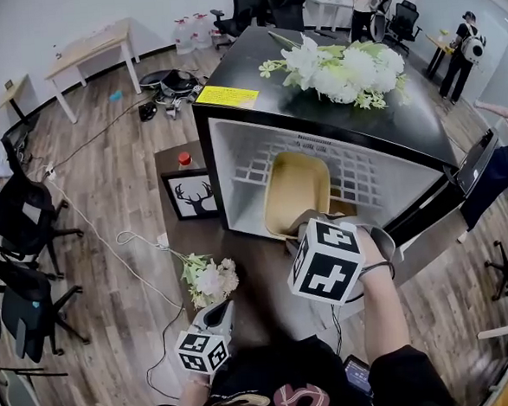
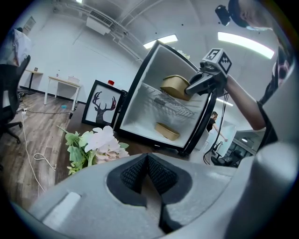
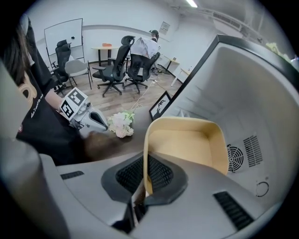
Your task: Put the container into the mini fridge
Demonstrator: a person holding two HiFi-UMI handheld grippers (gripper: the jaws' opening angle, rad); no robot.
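Wood-floored office, with a dark table (image 1: 242, 281) carrying an open mini fridge (image 1: 226, 156). The right gripper (image 3: 145, 186) is clamped on the rim of the tan container (image 1: 295, 191), held inside the fridge mouth above the wire shelf (image 1: 367, 177). A second tan tub (image 2: 167, 131) lies on the fridge floor. The left gripper (image 2: 148, 175) is closed and empty, near a flower bunch (image 1: 209, 279). A deer picture (image 1: 191, 196) stands beside the fridge.

head view | container (image 1: 295, 191): near rim hidden behind right tool (image 1: 313, 223) and its marker cube (image 1: 327, 260) | yellow label (image 1: 226, 95) on mini fridge (image 1: 246, 58): print too small to read | red-capped item (image 1: 184, 158): mostly hidden behind framed deer picture (image 1: 190, 196) | right gripper view: container's held edge vanishes between the pads (image 3: 161, 175)
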